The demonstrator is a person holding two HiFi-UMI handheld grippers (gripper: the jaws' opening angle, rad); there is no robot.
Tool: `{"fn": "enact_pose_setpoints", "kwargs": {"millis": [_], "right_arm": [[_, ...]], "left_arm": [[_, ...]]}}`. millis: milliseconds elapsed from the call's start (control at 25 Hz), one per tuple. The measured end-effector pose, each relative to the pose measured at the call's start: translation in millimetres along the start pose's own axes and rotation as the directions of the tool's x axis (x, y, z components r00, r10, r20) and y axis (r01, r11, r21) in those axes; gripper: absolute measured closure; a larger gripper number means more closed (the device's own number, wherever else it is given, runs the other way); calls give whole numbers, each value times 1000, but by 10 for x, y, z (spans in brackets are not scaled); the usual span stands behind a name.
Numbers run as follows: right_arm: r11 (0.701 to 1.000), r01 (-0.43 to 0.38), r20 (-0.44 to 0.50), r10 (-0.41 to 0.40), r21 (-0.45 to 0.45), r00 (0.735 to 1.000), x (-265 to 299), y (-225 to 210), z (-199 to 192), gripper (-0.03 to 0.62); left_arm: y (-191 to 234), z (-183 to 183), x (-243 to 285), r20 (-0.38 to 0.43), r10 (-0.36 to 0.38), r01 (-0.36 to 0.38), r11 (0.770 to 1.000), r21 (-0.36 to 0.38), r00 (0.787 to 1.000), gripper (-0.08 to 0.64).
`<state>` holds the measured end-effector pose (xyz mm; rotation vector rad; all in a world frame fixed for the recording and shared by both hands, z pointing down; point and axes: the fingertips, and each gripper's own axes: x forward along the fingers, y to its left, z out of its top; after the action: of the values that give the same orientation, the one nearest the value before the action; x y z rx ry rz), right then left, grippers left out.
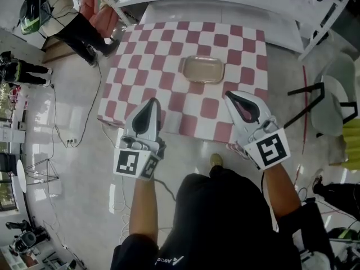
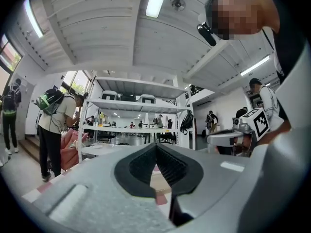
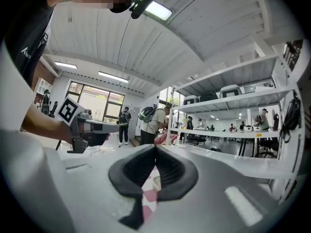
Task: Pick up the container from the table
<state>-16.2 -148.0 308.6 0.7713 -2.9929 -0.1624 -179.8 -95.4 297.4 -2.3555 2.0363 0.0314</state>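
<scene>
**Both grippers shut and empty, container out in the middle of the table**

Left gripper (image 1: pixel 150 103) and right gripper (image 1: pixel 233 98) both have their jaws pressed together with nothing in them. Their tips sit over the near edge of the table (image 1: pixel 140 55), which has a pink-and-white checked cloth. The container (image 1: pixel 202 69), a shallow beige tray, lies on the cloth well apart from both, at about 1 o'clock from the left tip and 11 o'clock from the right. Not much writing to read: the marker cubes (image 1: pixel 135 163) only show black-and-white squares, and the white logo on the black shirt (image 1: pixel 169 260) is too small to read.
</scene>
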Motion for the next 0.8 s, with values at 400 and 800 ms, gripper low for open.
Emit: {"fn": "enact_pose_setpoints", "kwargs": {"millis": [400, 800], "right_arm": [[996, 82, -126, -78, 23, 989, 682, -614, -635, 589], [972, 231, -255, -215, 32, 943, 1225, -884, -1084, 589]], "left_arm": [[434, -794, 1134, -201, -52, 50, 999, -15, 978, 549], [836, -1714, 1912, -436, -247, 208, 969, -136, 866, 449]]}}
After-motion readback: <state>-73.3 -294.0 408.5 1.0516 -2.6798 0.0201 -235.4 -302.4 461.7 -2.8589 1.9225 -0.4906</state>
